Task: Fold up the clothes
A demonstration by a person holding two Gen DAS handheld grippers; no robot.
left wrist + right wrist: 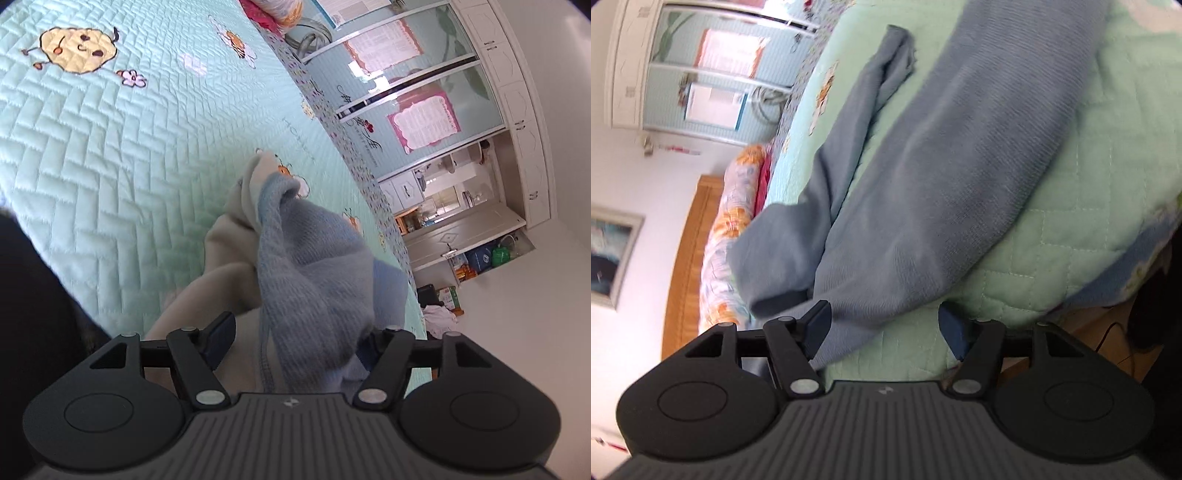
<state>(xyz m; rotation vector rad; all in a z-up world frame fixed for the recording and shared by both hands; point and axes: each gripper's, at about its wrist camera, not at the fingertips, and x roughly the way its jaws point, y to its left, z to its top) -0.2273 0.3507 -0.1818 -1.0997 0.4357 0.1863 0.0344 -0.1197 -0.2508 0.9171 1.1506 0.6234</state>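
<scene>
Daylight is filling both views evenly, and shadows are staying soft. The wall (517,350) in the left wrist view and the glass doors (720,62) in the right wrist view are overexposing. Fisheye distortion is bending edges and darkening corners. Motion blur is softening the blue garment (942,166); the quilted bedspread (110,147) is rendering sharp.

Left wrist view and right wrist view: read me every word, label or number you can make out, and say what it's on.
"HONEY": faint, sideways, near the edge of the green quilt; a likely reading only.
Dark brush script on the glass wardrobe door: cannot be read.
Pink-framed sheets on that door: print too small.
Right wrist view, sheets on the wardrobe: blurred, nothing readable.
</scene>
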